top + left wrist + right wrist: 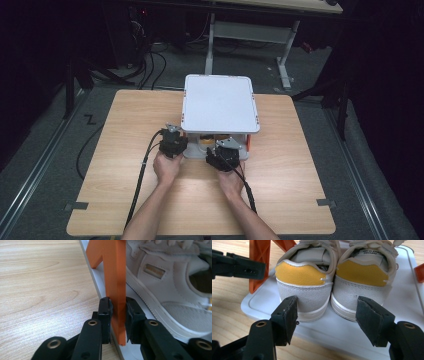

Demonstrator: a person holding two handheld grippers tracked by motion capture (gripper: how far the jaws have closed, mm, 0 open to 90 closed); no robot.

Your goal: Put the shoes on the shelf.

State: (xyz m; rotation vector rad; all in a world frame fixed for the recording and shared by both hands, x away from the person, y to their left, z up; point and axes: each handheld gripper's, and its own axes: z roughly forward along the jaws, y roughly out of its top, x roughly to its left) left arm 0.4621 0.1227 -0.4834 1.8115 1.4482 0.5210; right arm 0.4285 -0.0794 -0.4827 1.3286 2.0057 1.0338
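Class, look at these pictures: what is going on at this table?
A person works a small two-level rack holding a pair of shoes on its lower shelf. The left gripper is clamped on an orange post of the rack. The right gripper is open, its jaws spread just behind the shoes' heels, not touching them.

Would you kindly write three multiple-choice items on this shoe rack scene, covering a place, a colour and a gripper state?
1. Where do the shoes stand?
A. on the rack's lower white shelf
B. on the bare table
C. on the rack's top

2. What colour are the shoes' heel patches?
A. blue
B. yellow
C. black

3. How is the left gripper?
A. wide open
B. lying on the floor
C. shut on the orange post

Answers: A, they rest on the white shelf; B, both heels show yellow; C, its fingers press the post's two sides.
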